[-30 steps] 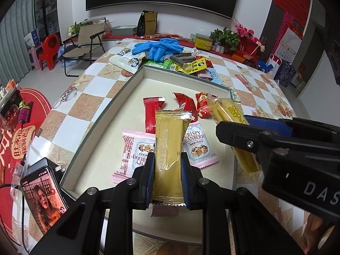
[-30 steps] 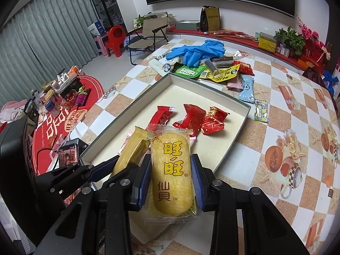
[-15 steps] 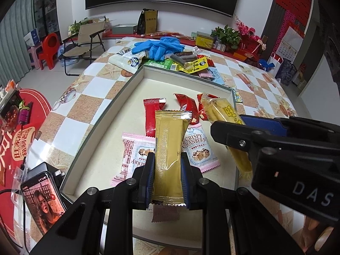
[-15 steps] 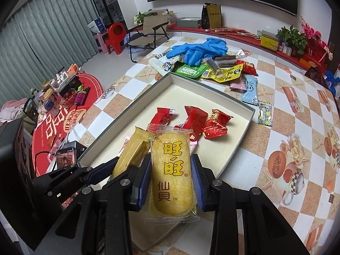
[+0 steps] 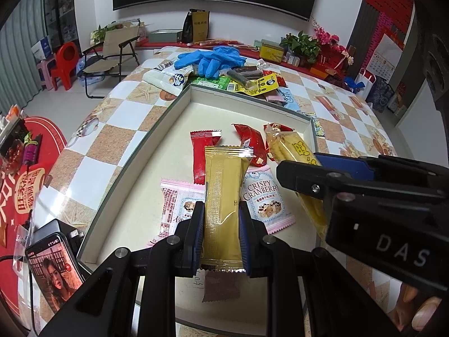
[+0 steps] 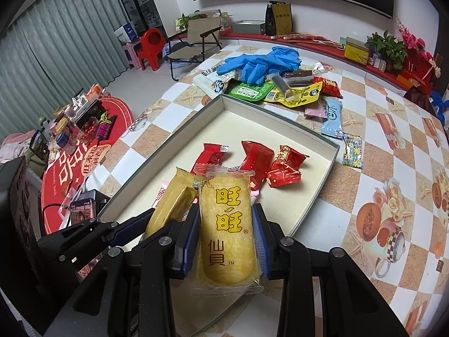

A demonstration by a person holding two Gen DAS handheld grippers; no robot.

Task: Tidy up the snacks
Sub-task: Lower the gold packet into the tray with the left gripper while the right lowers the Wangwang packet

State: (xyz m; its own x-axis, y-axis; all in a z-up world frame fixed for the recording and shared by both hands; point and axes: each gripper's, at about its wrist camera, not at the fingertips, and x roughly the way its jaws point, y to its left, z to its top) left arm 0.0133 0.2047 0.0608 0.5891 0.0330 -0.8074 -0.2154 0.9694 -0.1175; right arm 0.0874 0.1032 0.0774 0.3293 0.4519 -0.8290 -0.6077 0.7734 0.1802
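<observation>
gold foil bar (image 5: 223,196), clear-wrapped yellow rice cracker (image 6: 226,227)

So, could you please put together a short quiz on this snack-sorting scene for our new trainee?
1. True or false: the left gripper is shut on a gold snack bar.
2. What does the right gripper hold? A) a red candy packet B) a clear-wrapped rice cracker with red characters C) a blue glove
3. Fill in: the blue gloves lie on the table beyond the far end of the ____, on top of other snack packets.

Key: 1 true; 2 B; 3 tray.
</observation>
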